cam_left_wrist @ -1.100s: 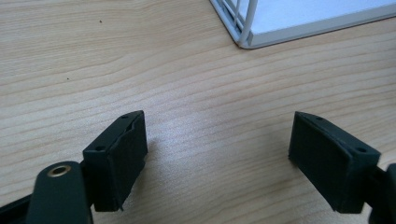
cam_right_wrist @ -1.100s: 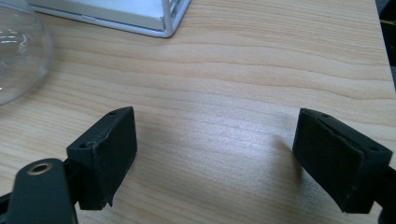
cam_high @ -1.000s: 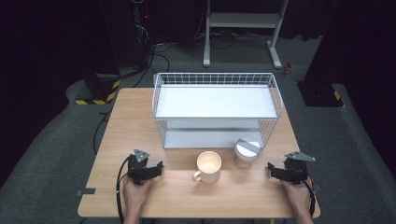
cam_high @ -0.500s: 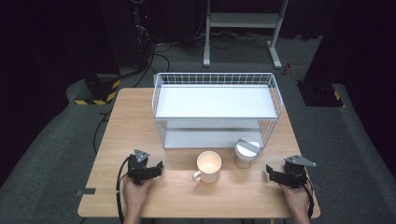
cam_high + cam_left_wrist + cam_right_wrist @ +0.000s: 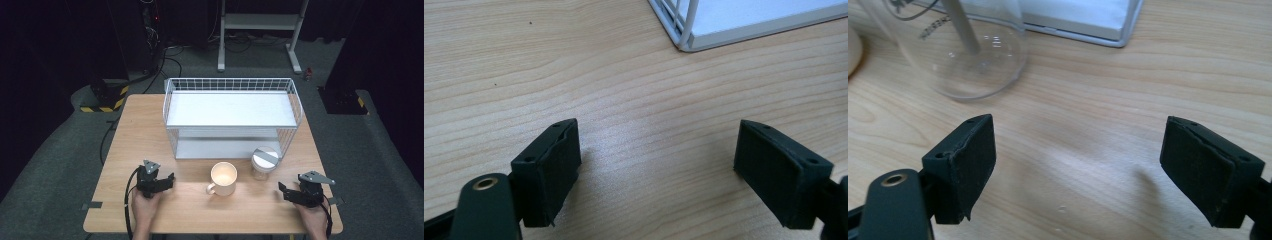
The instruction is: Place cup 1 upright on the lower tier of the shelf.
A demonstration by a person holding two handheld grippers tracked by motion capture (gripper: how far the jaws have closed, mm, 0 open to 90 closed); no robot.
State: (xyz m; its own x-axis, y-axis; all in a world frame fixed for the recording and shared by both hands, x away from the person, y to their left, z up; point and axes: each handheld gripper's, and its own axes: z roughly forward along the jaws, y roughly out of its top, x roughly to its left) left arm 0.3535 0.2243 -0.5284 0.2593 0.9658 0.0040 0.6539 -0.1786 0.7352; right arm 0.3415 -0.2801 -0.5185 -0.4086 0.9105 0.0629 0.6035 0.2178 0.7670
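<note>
Jar of clear glass or plastic with a grey lid stands upright on the tabletop, just in front of the right end of the white wire rack and beside the cream mug. It is the item nearest the right gripper, which lies low at the near right edge, well short of it. In the right gripper view the jar's lower wall sits up and to the left of the fingers, apart from them.

Handling, as a judgement: the jar looks empty and light, rigid, smooth-sided and likely slippery; if glass, it would break on a fall. The best hold appears to be across the straight wall below the lid, squarely, with firm but moderate pressure. The lid rim offers less surface.

Markings: dark printing runs along the jar wall in the right gripper view, including part of a logo; the letters are cut off and too blurred to read with certainty.

Right gripper fingers stand wide apart, nothing between them. Left gripper fingers likewise stand apart over bare wood, holding nothing.
</note>
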